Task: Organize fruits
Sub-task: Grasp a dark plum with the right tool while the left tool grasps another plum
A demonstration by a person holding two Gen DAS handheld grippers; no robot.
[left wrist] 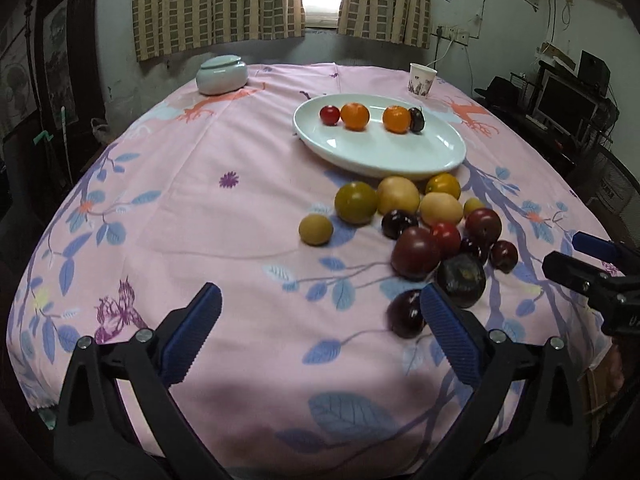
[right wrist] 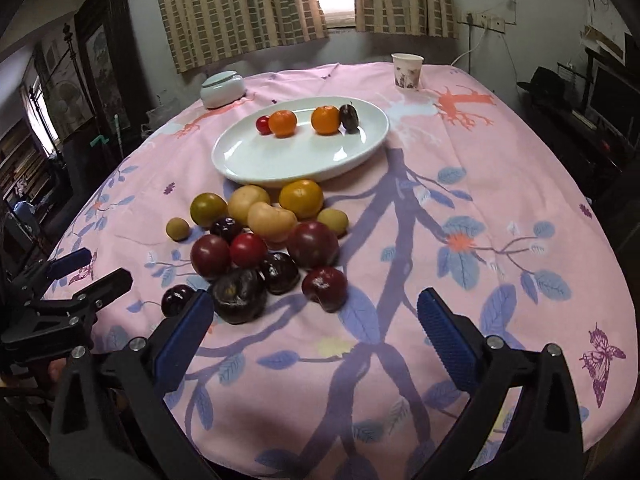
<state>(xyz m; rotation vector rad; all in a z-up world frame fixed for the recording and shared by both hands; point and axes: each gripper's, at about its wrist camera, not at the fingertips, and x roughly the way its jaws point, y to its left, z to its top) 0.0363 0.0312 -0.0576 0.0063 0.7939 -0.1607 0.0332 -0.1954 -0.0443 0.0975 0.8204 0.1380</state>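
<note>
On a bench draped in a pink floral cloth, a white oval plate holds four fruits in a row along its far side: a small red one, two oranges, and a dark plum touching the second orange. The near half of the plate is bare.

Just in front of the plate, a loose pile of fruit lies on the cloth. Yellow and green-yellow pieces and one orange sit nearest the plate; red, maroon and near-black plums crowd the near side. One small yellow-green fruit lies slightly apart at the pile's left, and a dark plum lies nearest the cameras.

Both tongs hover over the cloth with jaws spread wide and nothing between them. The left tongs hang left of the pile, the right blue pad overlapping the nearest plum in the left wrist view. The right tongs hang to the pile's right, the left pad beside the big black plum.

At the far edge stand a lidded pale-green jar on the left and a paper cup on the right; the cup's contents cannot be seen. Checked curtains hang behind.
</note>
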